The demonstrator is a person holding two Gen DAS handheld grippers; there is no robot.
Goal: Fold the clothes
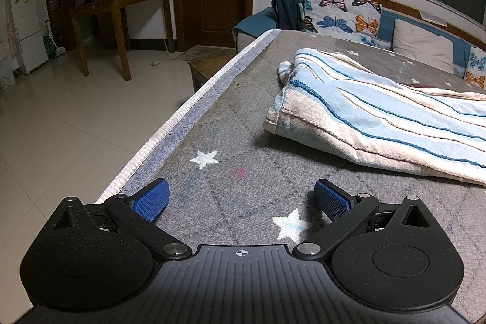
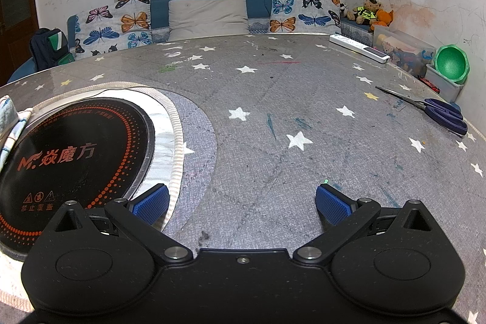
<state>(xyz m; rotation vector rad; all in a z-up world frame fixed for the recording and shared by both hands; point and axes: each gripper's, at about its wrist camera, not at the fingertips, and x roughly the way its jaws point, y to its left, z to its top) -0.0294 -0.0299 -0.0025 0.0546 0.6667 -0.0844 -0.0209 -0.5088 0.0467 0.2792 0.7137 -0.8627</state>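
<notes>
Folding looks either barely begun or partly done; from where I stand I can't say which. Over in the right half of the left wrist view lies the striped cloth (image 1: 379,117), blue and cream, doubled over itself in a loose heap with one rumpled end toward the top of the frame. Its edges don't line up and the surface is wavy, so I'd judge it wants at least squaring up and another fold or two.

Neither tool has hold of anything. The left gripper (image 1: 241,198) sits low in its frame with jaws spread wide over the star-print table cover (image 1: 212,126), well short of the cloth. The right gripper (image 2: 242,201) is likewise spread and empty at the bottom of its view, above bare cover. At the far left edge of that view a sliver of the same cloth overlaps the rim of a round black induction hob (image 2: 76,151) set into the table.

Scissors (image 2: 437,111) lie at the right edge, well apart from everything.
</notes>
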